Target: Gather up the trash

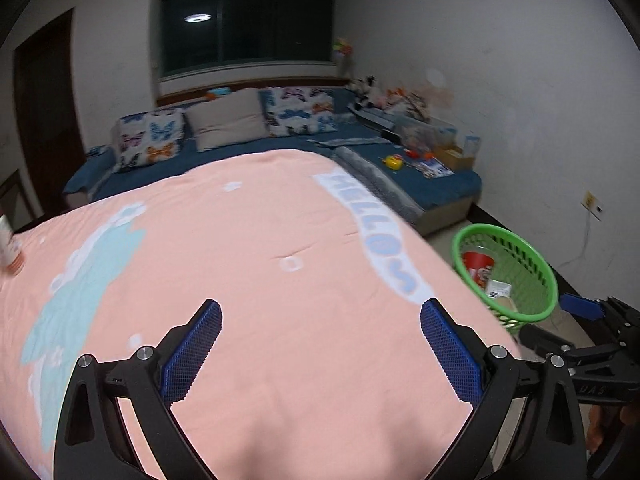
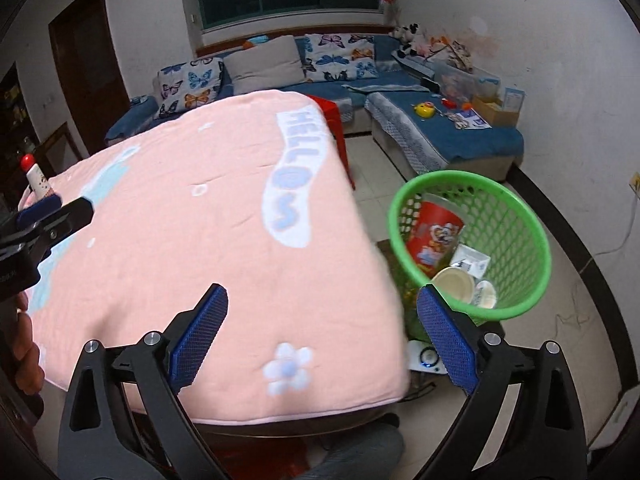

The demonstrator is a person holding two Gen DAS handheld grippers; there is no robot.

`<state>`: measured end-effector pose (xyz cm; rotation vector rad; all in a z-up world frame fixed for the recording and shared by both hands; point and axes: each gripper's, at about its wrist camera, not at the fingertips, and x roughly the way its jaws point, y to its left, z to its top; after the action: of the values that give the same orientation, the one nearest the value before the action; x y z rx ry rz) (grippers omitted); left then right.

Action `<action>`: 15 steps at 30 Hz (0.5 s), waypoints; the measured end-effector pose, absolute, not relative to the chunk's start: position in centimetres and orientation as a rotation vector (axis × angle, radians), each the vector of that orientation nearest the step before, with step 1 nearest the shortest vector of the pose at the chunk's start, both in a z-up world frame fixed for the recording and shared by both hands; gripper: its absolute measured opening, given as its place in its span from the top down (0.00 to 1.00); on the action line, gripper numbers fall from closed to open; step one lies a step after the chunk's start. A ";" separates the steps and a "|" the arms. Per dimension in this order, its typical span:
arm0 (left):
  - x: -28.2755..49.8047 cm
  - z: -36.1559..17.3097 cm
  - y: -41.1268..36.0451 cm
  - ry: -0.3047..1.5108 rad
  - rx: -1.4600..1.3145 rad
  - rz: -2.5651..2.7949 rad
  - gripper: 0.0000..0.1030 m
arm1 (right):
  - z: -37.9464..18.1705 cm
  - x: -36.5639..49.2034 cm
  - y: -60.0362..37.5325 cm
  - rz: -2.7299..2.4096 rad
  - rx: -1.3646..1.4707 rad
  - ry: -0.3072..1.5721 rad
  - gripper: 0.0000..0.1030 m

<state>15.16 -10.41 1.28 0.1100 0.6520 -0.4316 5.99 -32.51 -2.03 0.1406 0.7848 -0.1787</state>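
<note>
A green mesh basket (image 2: 516,216) stands on the floor right of the table; it also shows in the left wrist view (image 1: 532,256). Inside lie a red printed cup (image 2: 434,232), a white paper cup (image 2: 454,284), a small clear cup (image 2: 486,294) and a white wrapper (image 2: 472,260). A small white bottle with a red cap (image 2: 36,178) stands at the table's far left edge; in the left wrist view (image 1: 10,246) it is cut off. My left gripper (image 1: 320,320) is open and empty over the pink cloth. My right gripper (image 2: 322,304) is open and empty over the table's right corner.
The table wears a pink quilted cloth (image 1: 240,260) printed "HELLO". A blue corner sofa (image 2: 460,136) with butterfly cushions, toys and boxes lines the back and right walls. A red stool (image 2: 334,120) stands behind the table. A white device (image 2: 426,356) lies on the floor under the basket side.
</note>
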 end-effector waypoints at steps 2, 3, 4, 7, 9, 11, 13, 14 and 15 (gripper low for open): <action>14.9 1.0 -9.1 0.665 0.095 -0.421 0.07 | -2.1 5.8 -31.8 -0.170 0.152 0.780 0.07; 14.8 0.9 -8.5 0.673 0.090 -0.412 0.07 | -2.2 5.7 -31.4 -0.168 0.159 0.779 0.07; 14.8 0.8 -8.0 0.681 0.084 -0.405 0.07 | -2.2 5.5 -31.2 -0.169 0.163 0.777 0.07; 14.5 0.5 -6.9 0.694 0.062 -0.400 0.07 | -2.2 5.2 -30.5 -0.168 0.181 0.770 0.07; 14.3 0.1 -6.6 0.703 0.060 -0.384 0.07 | -2.2 5.0 -30.3 -0.173 0.176 0.769 0.07; 14.2 -0.2 -6.5 0.721 0.048 -0.377 0.07 | -2.3 4.9 -29.9 -0.179 0.165 0.771 0.07; 14.2 -0.6 -6.4 0.743 0.039 -0.371 0.07 | -2.2 4.9 -29.6 -0.182 0.150 0.769 0.07; 14.2 -0.8 -6.1 0.749 0.038 -0.359 0.07 | -2.1 5.0 -29.6 -0.182 0.144 0.768 0.06; 14.0 -0.9 -6.1 0.749 0.043 -0.350 0.07 | -2.1 5.0 -29.5 -0.184 0.138 0.766 0.06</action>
<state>14.03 -6.06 -0.85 0.0430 0.7487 -0.3503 4.98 -29.54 -2.14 0.1379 0.7663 -0.1836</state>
